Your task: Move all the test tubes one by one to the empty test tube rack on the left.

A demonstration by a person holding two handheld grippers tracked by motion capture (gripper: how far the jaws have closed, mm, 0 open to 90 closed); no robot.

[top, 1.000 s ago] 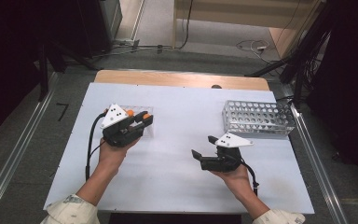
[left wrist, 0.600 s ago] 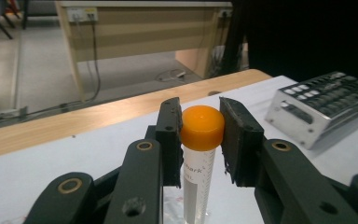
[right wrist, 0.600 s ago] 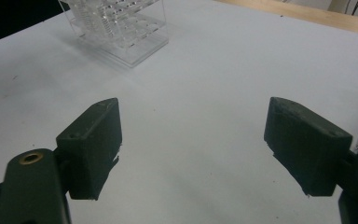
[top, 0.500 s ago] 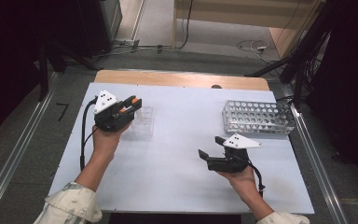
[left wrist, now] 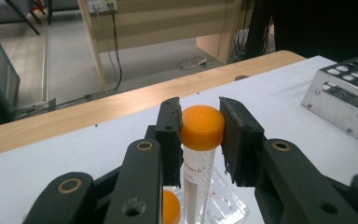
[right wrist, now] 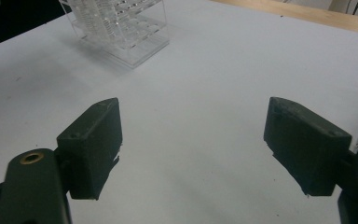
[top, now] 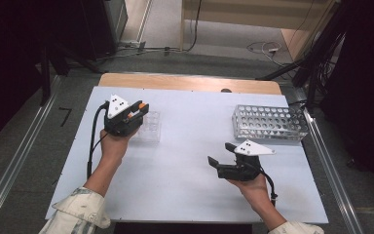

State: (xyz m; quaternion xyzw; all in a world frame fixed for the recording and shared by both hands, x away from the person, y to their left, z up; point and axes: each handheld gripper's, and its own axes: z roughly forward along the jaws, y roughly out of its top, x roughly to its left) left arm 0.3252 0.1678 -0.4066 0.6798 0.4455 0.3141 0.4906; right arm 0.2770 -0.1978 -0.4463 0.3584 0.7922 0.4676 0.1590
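Note:
My left gripper is shut on a clear tube with an orange cap, its pads pressing the cap from both sides. It holds the tube upright over the clear plastic rack at the left of the white table. A second orange cap shows lower down, at the rack. My right gripper hovers low at the front right of the table. Its jaws stand wide open over bare tabletop, seen also in the right gripper view.
A metal rack with several round holes stands at the back right and shows in the left gripper view. The clear rack lies far ahead of my right gripper. A wooden strip edges the table's far side.
My left gripper has shifted a little toward the far left with the tube, now at the clear rack's left edge. The right hand has barely moved.

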